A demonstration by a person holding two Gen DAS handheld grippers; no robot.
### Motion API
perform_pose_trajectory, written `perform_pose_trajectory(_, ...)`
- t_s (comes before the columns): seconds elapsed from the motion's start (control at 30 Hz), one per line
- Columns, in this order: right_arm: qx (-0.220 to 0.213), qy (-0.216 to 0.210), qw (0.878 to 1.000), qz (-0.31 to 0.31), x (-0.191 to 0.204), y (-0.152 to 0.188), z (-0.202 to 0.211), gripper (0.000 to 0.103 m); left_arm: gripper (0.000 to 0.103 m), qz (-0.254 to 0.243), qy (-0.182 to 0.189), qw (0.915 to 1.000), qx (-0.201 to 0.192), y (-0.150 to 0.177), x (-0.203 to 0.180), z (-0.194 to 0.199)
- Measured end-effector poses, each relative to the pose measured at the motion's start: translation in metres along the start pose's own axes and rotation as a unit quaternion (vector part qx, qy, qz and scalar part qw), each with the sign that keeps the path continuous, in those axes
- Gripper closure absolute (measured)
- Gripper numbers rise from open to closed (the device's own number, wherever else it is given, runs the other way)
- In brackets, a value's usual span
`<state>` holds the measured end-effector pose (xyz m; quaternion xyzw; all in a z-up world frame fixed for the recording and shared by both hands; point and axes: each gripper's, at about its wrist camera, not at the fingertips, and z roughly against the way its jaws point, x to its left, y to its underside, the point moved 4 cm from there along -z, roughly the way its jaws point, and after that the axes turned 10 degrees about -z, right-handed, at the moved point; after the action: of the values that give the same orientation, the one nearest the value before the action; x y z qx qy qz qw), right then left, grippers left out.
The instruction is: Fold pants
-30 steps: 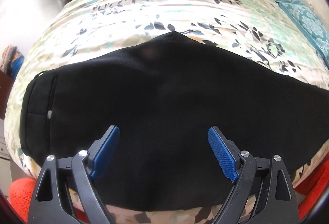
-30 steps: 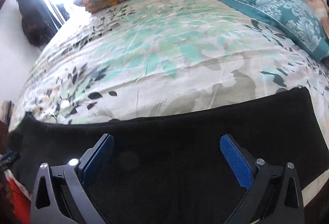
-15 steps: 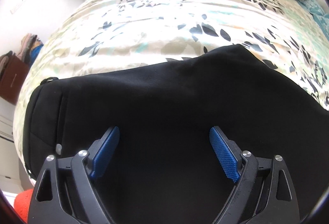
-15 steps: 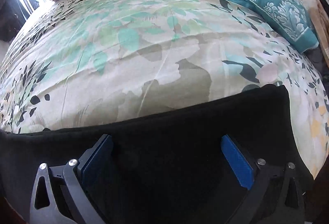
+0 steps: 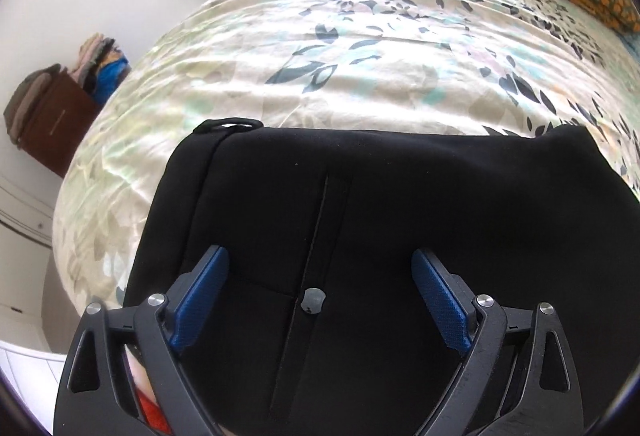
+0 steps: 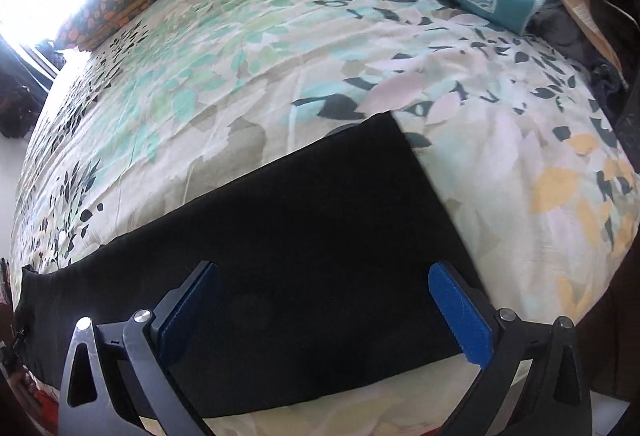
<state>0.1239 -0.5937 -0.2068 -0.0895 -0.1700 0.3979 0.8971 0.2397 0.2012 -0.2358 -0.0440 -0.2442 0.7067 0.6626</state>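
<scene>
Both grippers have slid outward: left gripper [image 5: 320, 300] over waistband, right gripper [image 6: 320, 306] over hem at 12 o'clock, both spread wide and empty; the pants [image 5: 380, 216] may bunch if gripped unevenly

Black pants [image 5: 400, 220], flat along the bed's near edge, legs stacked, button up.

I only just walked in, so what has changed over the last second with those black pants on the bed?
The left hand-held gripper swung left to the waist end of the black fabric pants, over the pocket button; the right hand-held gripper swung right to the hem end. Both stayed open, gripping nothing. The pants stayed flat on the floral bedsheet.
</scene>
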Motion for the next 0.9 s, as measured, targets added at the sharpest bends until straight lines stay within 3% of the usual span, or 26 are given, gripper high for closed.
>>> perform_pose_trajectory(0.1,-0.009,-0.005,0.999,-0.045,-0.033,-0.016,0.018,0.001,0.01,0.015,0.03,0.9994,-0.01,0.0,-0.007,0.012)
perform_pose_trajectory(0.17,-0.002,-0.046,0.994,-0.097,-0.057,-0.021,0.022,0.001,0.01,0.015,0.039,0.999,-0.015,0.004,-0.013,0.019)
perform_pose_trajectory(0.33,0.044,-0.156,0.965,-0.206,-0.098,-0.004,0.006,0.001,0.01,0.003,0.05,0.9986,-0.018,0.013,-0.03,0.031)
perform_pose_trajectory(0.4,0.051,-0.19,0.957,-0.212,-0.099,0.004,0.0,0.001,0.01,-0.006,0.056,0.9982,-0.02,0.013,-0.038,0.035)
perform_pose_trajectory(0.6,0.048,-0.246,0.951,-0.183,-0.084,0.007,0.0,0.005,0.01,-0.031,0.065,0.9968,-0.035,0.011,-0.063,0.051)
perform_pose_trajectory(0.77,0.06,-0.216,0.959,-0.176,-0.081,0.005,-0.017,0.015,0.01,-0.065,0.075,0.9938,-0.049,0.011,-0.09,0.065)
perform_pose_trajectory(0.9,0.049,-0.214,0.956,-0.192,-0.081,0.002,-0.024,0.011,0.01,-0.105,0.097,0.9875,-0.066,0.019,-0.12,0.082)
